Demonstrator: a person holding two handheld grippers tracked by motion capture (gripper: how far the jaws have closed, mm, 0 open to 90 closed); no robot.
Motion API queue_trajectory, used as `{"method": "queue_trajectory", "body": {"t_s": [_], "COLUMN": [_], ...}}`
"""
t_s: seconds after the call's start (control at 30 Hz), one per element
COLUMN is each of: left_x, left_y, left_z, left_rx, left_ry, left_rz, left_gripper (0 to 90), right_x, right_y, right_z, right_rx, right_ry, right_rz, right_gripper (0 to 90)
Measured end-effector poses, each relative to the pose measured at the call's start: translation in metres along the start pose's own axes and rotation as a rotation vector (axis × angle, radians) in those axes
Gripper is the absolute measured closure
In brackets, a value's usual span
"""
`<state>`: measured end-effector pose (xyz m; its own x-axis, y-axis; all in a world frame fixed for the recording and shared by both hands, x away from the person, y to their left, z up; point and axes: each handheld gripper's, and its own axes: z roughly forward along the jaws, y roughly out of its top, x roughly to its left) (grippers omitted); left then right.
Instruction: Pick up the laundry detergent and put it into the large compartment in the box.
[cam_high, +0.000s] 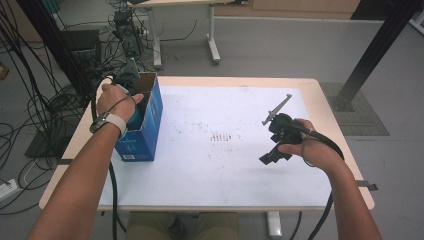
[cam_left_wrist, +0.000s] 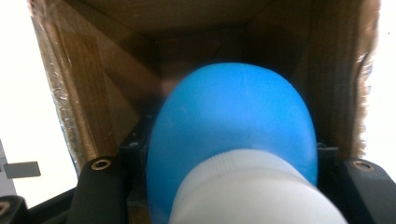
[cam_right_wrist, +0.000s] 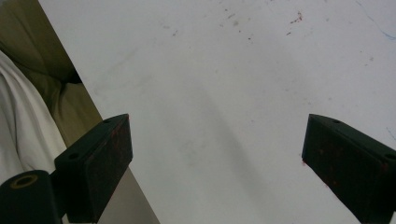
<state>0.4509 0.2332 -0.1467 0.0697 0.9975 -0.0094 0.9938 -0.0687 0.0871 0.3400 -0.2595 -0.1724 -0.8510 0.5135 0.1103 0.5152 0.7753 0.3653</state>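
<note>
The rounded blue plastic bottle with the white ribbed cap (cam_left_wrist: 233, 135) sits clamped in your left gripper (cam_high: 131, 96), the black jaws closed on either side of its body with the cap end nearest the camera and the rounded end pointing away into the box. It is already inside the open-topped blue cardboard box (cam_high: 150, 120), whose brown corrugated inner walls (cam_left_wrist: 107, 84) rise around it on every side in the left gripper view. From the high view, that box stands at the left edge of the white tabletop (cam_high: 225, 150), and your left hand (cam_high: 116, 102) hovers over its mouth with the gripper dipped in.

So the carrying looks done; what seems left is to lower the bottle to the bottom, let go and lift out. Whether the bottle touches the floor of the box cannot be told.

Your right gripper (cam_high: 275, 142) is well apart from the box, over the right of the tabletop, its jaws spread wide with nothing between them.
</note>
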Motion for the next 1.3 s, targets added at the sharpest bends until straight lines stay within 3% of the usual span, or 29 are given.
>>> {"method": "queue_trajectory", "body": {"t_s": [1.3], "left_x": [-0.0004], "left_y": [0.0024], "left_z": [0.0037], "left_rx": [0.015], "left_ry": [-0.001], "left_rz": [0.008], "left_gripper": [37.6], "right_x": [0.0023], "right_y": [0.001], "right_z": [0.001], "right_rx": [0.011], "right_ry": [-0.005], "right_rz": [0.007], "right_gripper": [8.5]}}
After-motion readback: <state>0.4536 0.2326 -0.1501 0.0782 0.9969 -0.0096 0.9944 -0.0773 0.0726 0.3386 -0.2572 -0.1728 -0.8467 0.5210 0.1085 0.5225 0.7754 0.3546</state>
